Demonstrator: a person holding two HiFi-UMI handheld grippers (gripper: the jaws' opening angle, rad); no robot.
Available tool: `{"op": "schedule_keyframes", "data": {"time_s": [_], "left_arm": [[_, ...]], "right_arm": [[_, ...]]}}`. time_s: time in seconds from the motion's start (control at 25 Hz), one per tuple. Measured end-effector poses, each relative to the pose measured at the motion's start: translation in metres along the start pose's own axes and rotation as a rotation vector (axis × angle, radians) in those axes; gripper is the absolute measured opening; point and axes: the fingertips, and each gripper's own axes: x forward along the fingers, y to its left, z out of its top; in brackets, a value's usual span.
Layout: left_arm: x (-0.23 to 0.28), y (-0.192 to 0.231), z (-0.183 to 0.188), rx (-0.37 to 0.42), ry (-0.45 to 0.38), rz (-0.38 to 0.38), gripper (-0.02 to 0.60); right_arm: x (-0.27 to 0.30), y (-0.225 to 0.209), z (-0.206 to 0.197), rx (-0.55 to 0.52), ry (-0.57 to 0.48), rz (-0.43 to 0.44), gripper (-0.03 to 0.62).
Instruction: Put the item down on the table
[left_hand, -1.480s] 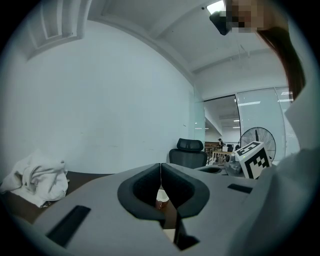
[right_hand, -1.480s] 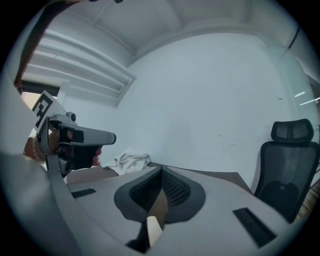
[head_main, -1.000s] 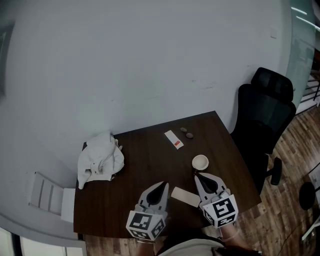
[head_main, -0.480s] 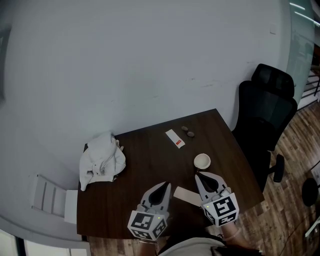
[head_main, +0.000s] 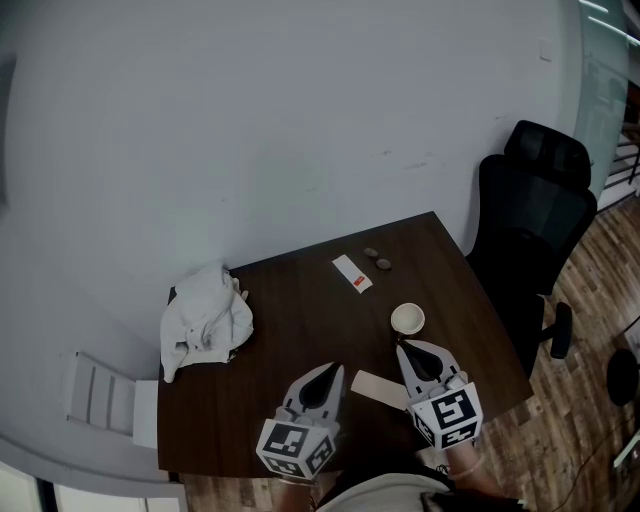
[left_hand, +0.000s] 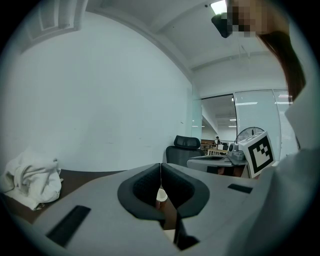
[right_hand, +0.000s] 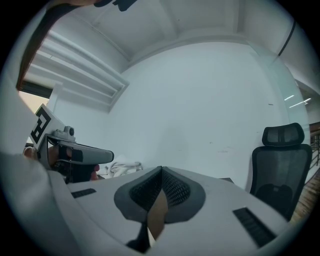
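A pale tan flat card (head_main: 372, 386) seemed to lie on the dark brown wooden worktop (head_main: 300, 300), between the left hand-held gripper (head_main: 334, 369) and the right hand-held gripper (head_main: 403, 346). Both had their jaws closed on nothing. A black office chair (head_main: 525, 240) stood beside the worktop, against a pale wall. Nothing had shifted since the earlier frame.

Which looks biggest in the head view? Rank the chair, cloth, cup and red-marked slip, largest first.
1. chair
2. cloth
3. cup and slip: about alike, so left unranked.
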Motion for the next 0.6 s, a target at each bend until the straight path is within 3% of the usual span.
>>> {"op": "schedule_keyframes", "data": {"time_s": [0.6], "left_arm": [[0.011, 0.000, 0.000, -0.003, 0.007, -0.023, 0.020]], "right_arm": [[0.003, -0.011, 0.000, -0.086, -0.004, -0.048, 0.006]]}}
